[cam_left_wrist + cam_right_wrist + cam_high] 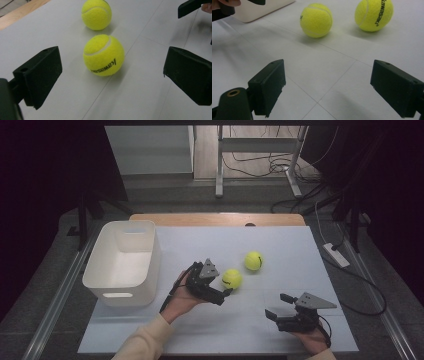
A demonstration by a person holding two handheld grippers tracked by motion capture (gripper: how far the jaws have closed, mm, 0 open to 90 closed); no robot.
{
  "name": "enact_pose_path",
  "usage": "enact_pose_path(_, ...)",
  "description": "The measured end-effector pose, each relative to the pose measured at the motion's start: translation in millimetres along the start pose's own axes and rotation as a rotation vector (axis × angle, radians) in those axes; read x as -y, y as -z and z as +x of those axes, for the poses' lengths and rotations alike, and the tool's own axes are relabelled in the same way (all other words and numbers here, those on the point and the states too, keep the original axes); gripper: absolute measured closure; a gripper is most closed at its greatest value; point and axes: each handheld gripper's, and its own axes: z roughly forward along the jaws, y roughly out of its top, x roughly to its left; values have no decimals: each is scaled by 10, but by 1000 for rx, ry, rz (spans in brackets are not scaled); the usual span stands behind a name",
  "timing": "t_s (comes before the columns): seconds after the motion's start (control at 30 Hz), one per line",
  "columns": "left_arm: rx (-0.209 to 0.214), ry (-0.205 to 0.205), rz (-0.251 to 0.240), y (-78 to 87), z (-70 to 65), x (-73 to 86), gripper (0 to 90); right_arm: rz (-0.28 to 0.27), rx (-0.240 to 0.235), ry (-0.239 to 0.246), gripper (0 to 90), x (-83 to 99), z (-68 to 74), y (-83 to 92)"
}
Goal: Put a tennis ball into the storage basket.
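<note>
Two yellow tennis balls lie on the pale table mat. The nearer ball (231, 278) (103, 55) sits just ahead of my left gripper (222, 289) (113, 61), in line with the gap between its jaws. That gripper is open, with clear space on both sides of the ball. The second ball (254, 261) (96, 14) lies a little beyond it. My right gripper (276, 305) (329, 75) rests near the front right of the mat. It is open, with nothing between its jaws, and faces both balls (316, 20) (374, 15) from a distance.
A white plastic bin (120, 265) (262, 10) stands at the mat's left edge, beside my left hand. A wooden table edge (215, 218) runs along the back. Table legs and cables lie on the floor beyond.
</note>
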Motion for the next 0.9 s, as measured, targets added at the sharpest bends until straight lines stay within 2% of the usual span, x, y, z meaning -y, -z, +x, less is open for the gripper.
enact_pose_path(0.13, 12, 15, 7, -46, 28, -19, 30, 5, -7, -2, 128, 2, 4, -3)
enact_pose_path(0.57, 17, 17, 28, -208, 71, -115, 31, 37, -15, 5, 123, 11, 4, -31)
enact_pose_path(0.9, 16, 24, 52, -312, 120, -181, 31, 28, -9, 4, 122, 9, 3, -22)
